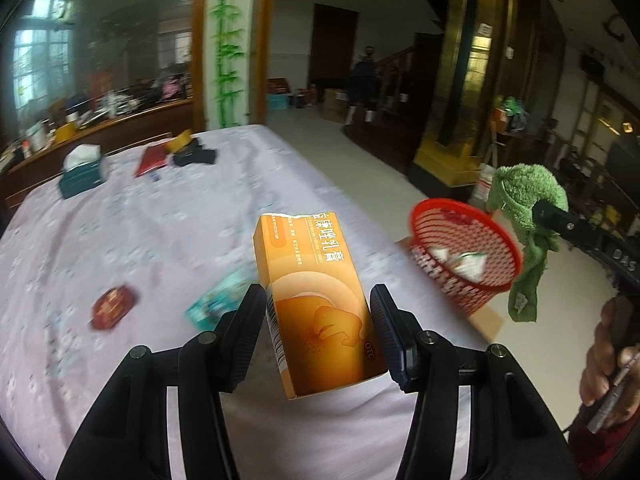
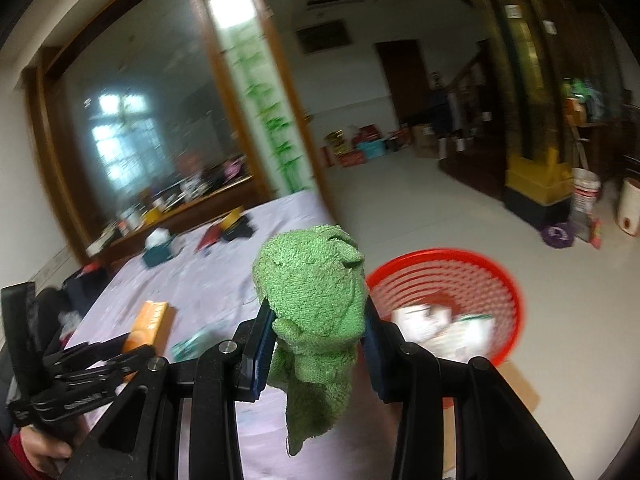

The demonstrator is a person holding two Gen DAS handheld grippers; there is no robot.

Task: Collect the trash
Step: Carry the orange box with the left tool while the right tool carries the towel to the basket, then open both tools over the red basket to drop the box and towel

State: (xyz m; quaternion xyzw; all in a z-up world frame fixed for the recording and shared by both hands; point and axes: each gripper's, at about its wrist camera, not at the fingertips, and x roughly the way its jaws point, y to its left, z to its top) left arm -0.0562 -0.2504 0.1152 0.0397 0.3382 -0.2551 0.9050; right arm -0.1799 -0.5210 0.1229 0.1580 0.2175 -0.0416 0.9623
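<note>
The left tool (image 1: 318, 320) grips an orange box (image 1: 312, 292) and holds it up over the table (image 1: 100, 240). The right tool (image 2: 316, 344) pinches a green rag (image 2: 312, 300) near the red basket (image 2: 500, 280), which sits off the table's edge with some trash inside. I think this is the carry step, so next each tool should move over the basket and let go.

Pale tiled floor (image 2: 420, 208), big wood-framed mirror (image 2: 152, 120) reflecting a window, bamboo-painted panel (image 1: 228, 48), dark door (image 1: 334, 44), gold pillar (image 1: 460, 80).
</note>
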